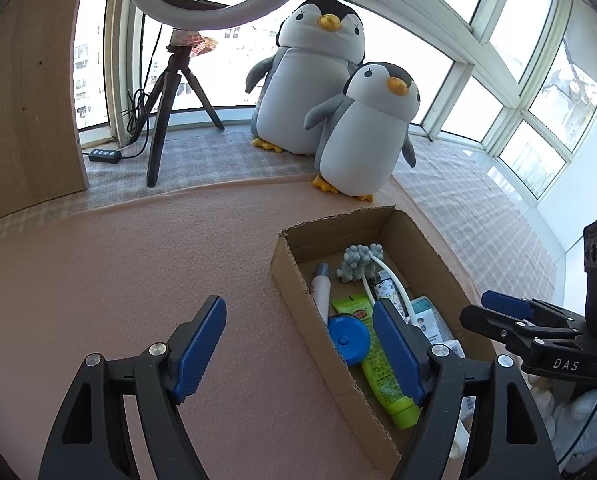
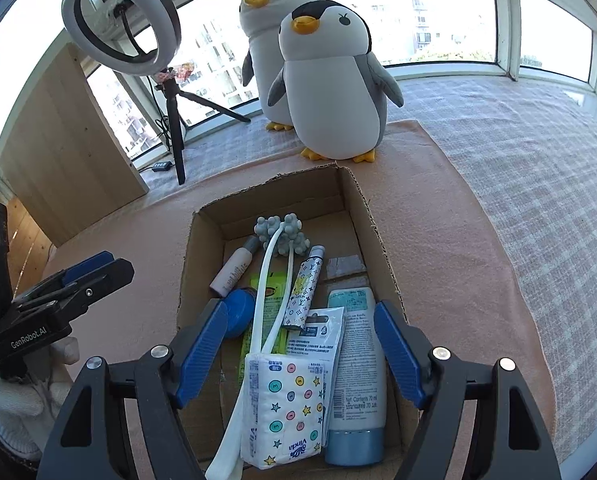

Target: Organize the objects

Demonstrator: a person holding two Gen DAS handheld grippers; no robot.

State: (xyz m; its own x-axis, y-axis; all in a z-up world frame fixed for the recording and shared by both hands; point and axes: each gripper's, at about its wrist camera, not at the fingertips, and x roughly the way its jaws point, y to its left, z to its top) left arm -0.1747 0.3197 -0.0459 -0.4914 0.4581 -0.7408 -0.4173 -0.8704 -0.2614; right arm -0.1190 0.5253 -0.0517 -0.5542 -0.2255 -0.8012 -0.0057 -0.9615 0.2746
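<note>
The box (image 2: 274, 216) near the far edge of the pink mat (image 1: 118, 280) holds everything loose: tissues (image 2: 282, 408), tubes, massager. No items are left outside it, so the task looks nearly done. Left gripper (image 1: 298, 356) and right gripper (image 2: 298, 354) both gape wide, empty.

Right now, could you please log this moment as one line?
left gripper: open, empty | right gripper: open, empty, over cardboard box | box holds tissue pack, blue-capped tube, green tube
</note>
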